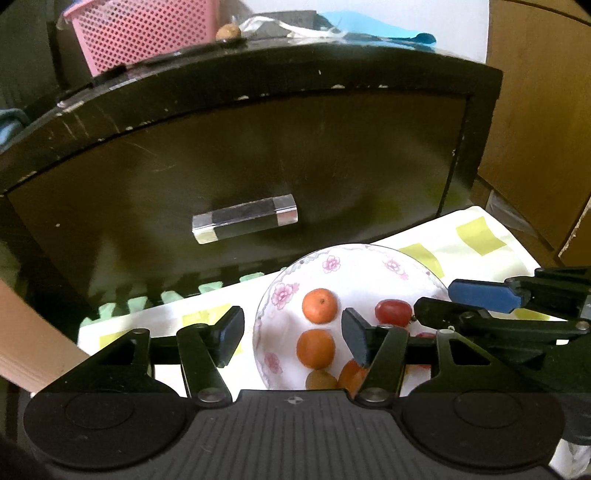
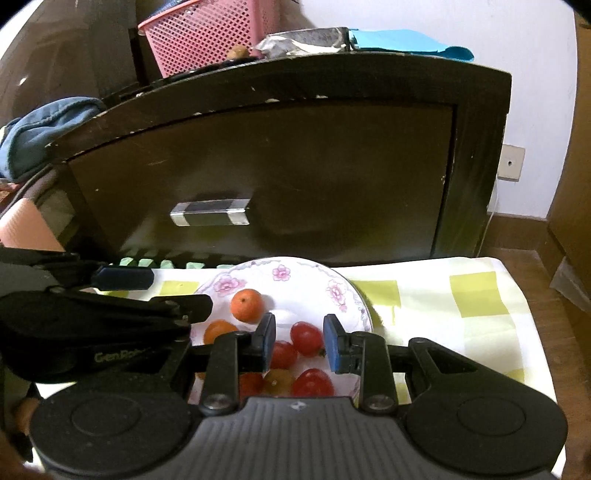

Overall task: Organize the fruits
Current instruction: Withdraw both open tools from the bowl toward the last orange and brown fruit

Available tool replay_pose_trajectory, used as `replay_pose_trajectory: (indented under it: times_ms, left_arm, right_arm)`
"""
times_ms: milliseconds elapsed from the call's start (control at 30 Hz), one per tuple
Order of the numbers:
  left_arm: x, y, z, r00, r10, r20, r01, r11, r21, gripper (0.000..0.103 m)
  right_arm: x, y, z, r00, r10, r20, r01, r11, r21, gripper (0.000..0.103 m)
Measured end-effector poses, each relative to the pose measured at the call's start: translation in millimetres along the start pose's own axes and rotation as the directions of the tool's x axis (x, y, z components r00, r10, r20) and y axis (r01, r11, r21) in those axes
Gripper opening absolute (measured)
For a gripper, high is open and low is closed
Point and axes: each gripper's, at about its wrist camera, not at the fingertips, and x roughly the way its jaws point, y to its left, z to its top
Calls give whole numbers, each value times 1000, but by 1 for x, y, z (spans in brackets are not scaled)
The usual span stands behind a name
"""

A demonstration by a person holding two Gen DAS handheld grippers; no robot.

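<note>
1. A white round ceramic plate with pink flower print [image 1: 364, 280] sat on a white cloth with yellow-green squares [image 2: 443, 295], low in both views and just in front of a dark wooden cabinet [image 1: 258, 147].
2. The cabinet's front carried a clear-ended bar handle [image 1: 244, 218] near the frame centre.
3. On the plate, the left wrist view showed small round orange fruits [image 1: 320, 305] in a column at centre left. A brownish fruit [image 1: 320, 380] lay at the bottom edge of what could be seen.
4. Red cherry tomatoes [image 2: 313, 382] were clustered on the near right part of the plate in the right wrist view. A yellowish-brown one [image 2: 279, 380] sat among them.
5. The left gripper [image 1: 291, 336] hung over the plate's left half with its jaws released and wide apart. Nothing was pressed between its blue pads.
6. The right gripper [image 2: 300, 345] hung over the tomatoes with its jaws drawn in to a narrow gap. One tomato showed through that gap, but no fruit appeared pinched.
7. A pink perforated plastic basket [image 1: 140, 33] stood on the cabinet top, in the upper left of the frame.
8. A crumpled blue cloth [image 2: 44, 125] lay at the left edge of the right wrist view.
</note>
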Motion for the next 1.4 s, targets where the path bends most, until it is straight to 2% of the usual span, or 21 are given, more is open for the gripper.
replay_pose_trajectory:
  times_ms: [267,667,867,933,1033,1233,1400]
  left_arm:
    - [-23,4,-11,1000,6,3,-6,1000,-9,67]
    - [-42,5,-43,999,14,-35,-14,1000,-10,68]
    - [-35,6,-64,997,16,-81,-16,1000,-1,72]
    - [-31,8,-70,995,13,-94,-13,1000,4,74]
    - [-30,14,-79,994,5,-111,-3,1000,17,82]
    - [-32,17,-93,991,11,-137,1,996,90,83]
    - [-30,20,-97,986,-27,-165,39,997,69,83]
  right_arm:
    - [-20,15,-5,1000,9,4,-9,1000,8,28]
    - [-39,34,-34,999,40,-28,-40,999,28,28]
    - [-34,39,-57,996,61,-70,-59,998,36,28]
    - [-32,39,-64,995,69,-78,-66,997,37,30]
    - [-27,40,-72,994,57,-95,-56,998,11,31]
    - [-9,38,-81,989,70,-133,-68,998,14,31]
    - [8,40,-86,983,90,-161,-90,996,11,31]
